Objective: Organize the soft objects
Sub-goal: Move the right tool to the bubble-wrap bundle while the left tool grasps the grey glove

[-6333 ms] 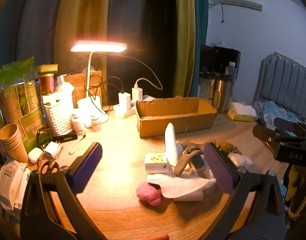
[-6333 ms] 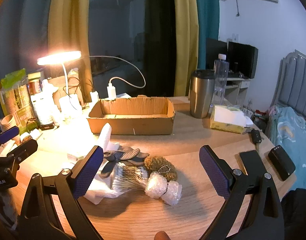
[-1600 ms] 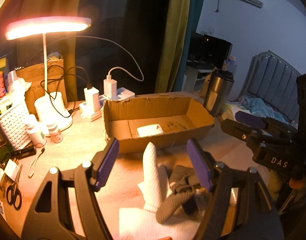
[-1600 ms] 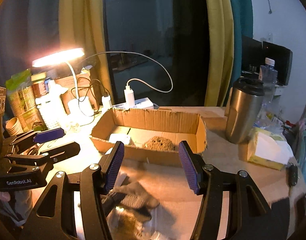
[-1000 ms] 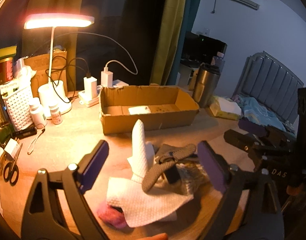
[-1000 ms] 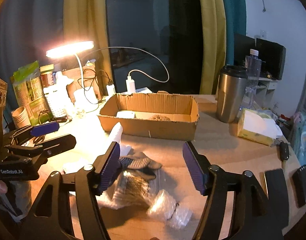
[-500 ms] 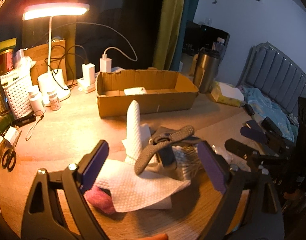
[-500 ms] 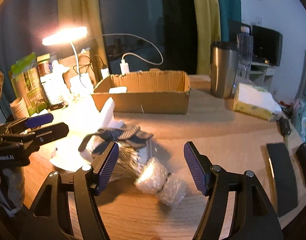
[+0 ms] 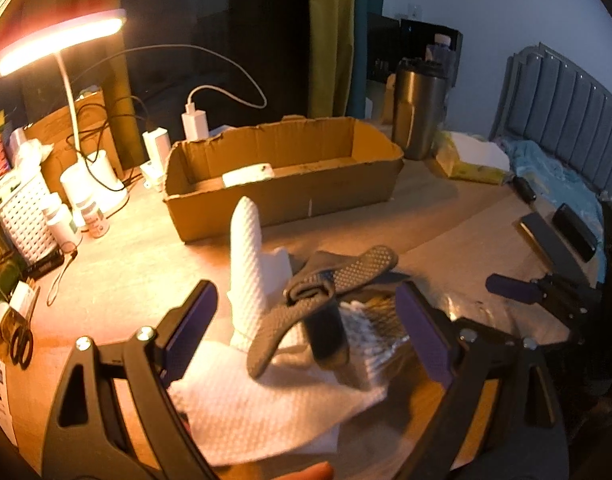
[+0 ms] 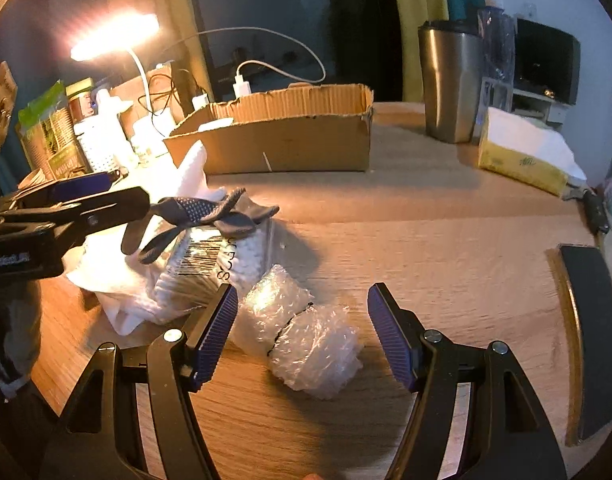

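Note:
A pile of soft things lies on the wooden table. My left gripper (image 9: 306,328) is open around a grey dotted glove (image 9: 329,284) that lies over a white paper towel (image 9: 266,400) and a clear pack of cotton swabs (image 9: 369,332). My right gripper (image 10: 302,332) is open, its jaws on either side of a bubble wrap bundle (image 10: 302,332) low on the table. The glove (image 10: 202,216) and swab pack (image 10: 218,264) show to its left. An open cardboard box (image 9: 282,176) stands behind, with a white packet (image 9: 248,174) inside.
A lit desk lamp (image 9: 62,36), a white basket (image 9: 22,216), bottles and chargers crowd the left. A steel tumbler (image 10: 449,80) and a tissue box (image 10: 521,156) stand at the right back. Black flat items (image 10: 589,340) lie near the right edge.
Both grippers have dropped lower and moved forward into the pile. The right one now straddles the bubble wrap, the left one the glove.

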{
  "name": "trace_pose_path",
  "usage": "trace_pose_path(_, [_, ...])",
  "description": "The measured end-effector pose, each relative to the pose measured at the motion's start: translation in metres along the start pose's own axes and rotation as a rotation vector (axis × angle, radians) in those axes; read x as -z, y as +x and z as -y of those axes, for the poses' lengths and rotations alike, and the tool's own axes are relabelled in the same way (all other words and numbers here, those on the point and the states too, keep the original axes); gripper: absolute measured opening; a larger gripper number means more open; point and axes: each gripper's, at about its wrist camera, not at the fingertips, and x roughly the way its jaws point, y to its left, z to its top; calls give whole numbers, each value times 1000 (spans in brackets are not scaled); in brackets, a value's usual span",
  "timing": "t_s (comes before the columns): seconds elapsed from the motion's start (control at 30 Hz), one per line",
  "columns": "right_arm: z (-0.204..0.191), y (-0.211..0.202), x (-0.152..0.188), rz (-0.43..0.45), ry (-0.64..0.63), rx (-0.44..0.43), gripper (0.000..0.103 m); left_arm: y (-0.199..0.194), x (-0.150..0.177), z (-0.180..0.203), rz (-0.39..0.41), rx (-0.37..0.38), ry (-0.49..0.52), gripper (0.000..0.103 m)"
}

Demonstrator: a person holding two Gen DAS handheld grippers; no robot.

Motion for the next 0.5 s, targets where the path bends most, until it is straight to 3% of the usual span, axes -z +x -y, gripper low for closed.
trace_pose_path(0.17, [4, 6, -1, -36, 4, -12, 71, 20, -8, 1, -16, -2, 24, 88])
trace_pose_path(0.33, [9, 9, -1, -65, 7, -41, 71, 44, -8, 3, -98, 5, 37, 57])
trace_pose_path(0.5, [12, 10, -1, -80, 7, -65, 64, 53, -6, 8, -123, 20, 49, 46])
